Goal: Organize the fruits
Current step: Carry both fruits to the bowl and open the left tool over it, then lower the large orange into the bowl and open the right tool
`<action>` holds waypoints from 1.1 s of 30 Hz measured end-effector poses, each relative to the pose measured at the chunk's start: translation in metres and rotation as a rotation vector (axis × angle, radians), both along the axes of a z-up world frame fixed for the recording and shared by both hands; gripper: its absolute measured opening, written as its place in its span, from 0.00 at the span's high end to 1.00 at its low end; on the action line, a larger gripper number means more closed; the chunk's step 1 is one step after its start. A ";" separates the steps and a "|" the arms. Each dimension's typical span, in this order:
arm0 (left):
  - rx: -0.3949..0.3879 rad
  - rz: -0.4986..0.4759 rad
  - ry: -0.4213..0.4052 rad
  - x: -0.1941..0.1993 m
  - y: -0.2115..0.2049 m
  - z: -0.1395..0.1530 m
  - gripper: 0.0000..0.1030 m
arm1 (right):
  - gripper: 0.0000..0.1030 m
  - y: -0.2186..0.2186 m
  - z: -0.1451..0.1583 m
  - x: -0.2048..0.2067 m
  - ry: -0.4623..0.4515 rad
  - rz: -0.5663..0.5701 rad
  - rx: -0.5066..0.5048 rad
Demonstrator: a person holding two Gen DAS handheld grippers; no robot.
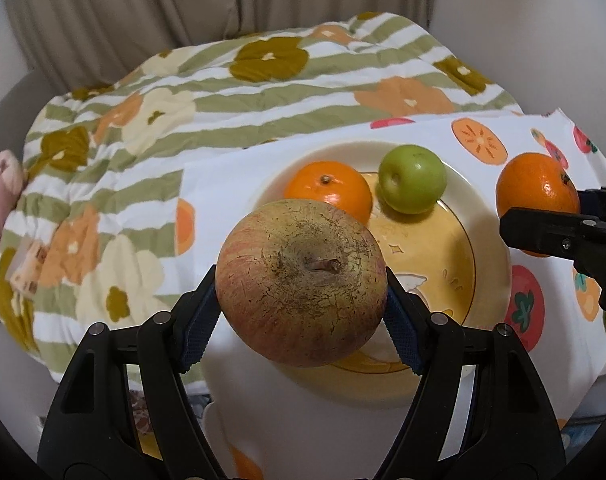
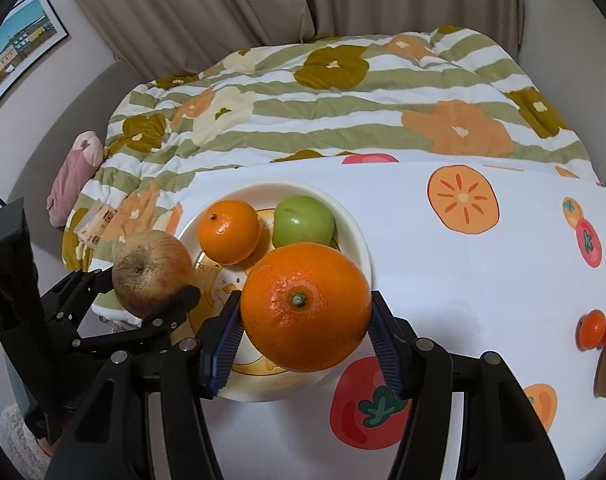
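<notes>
My left gripper (image 1: pixel 301 292) is shut on a russet red-green apple (image 1: pixel 301 280), held over the near edge of a cream plate (image 1: pixel 491 240). On that plate lie a small orange (image 1: pixel 329 190) and a green apple (image 1: pixel 413 178). My right gripper (image 2: pixel 305 320) is shut on a large orange (image 2: pixel 305 306), held above the plate's (image 2: pixel 359 240) near right side. In the right wrist view the small orange (image 2: pixel 229 236) and green apple (image 2: pixel 303 222) sit at the plate's far side, and the left gripper with its apple (image 2: pixel 151 272) hangs at the left. The held large orange (image 1: pixel 537 196) shows at the right of the left wrist view.
A white cloth (image 2: pixel 463 280) printed with persimmons and tomatoes covers the table under the plate. A striped floral quilt (image 2: pixel 343 112) lies behind it. Small red and brown objects (image 2: pixel 599 340) sit at the cloth's right edge. A pink soft toy (image 2: pixel 75 176) rests at the left.
</notes>
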State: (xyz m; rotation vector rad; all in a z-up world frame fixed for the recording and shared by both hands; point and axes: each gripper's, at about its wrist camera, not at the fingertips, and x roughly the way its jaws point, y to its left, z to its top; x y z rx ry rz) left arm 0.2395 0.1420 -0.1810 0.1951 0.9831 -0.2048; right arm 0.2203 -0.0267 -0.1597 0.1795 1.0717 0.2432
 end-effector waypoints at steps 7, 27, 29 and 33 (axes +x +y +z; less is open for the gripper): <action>0.008 -0.025 0.027 0.000 -0.005 -0.014 0.23 | 0.46 -0.003 -0.007 0.001 0.016 -0.028 -0.006; 0.004 -0.031 -0.067 -0.023 0.006 0.022 0.00 | 0.46 0.000 0.003 0.004 -0.005 0.026 -0.024; 0.005 -0.019 -0.063 -0.027 0.010 0.023 0.00 | 0.46 0.004 0.002 0.005 -0.008 0.050 -0.030; 0.023 0.001 -0.045 -0.033 0.016 0.021 0.00 | 0.46 0.013 -0.004 0.008 -0.001 0.106 -0.053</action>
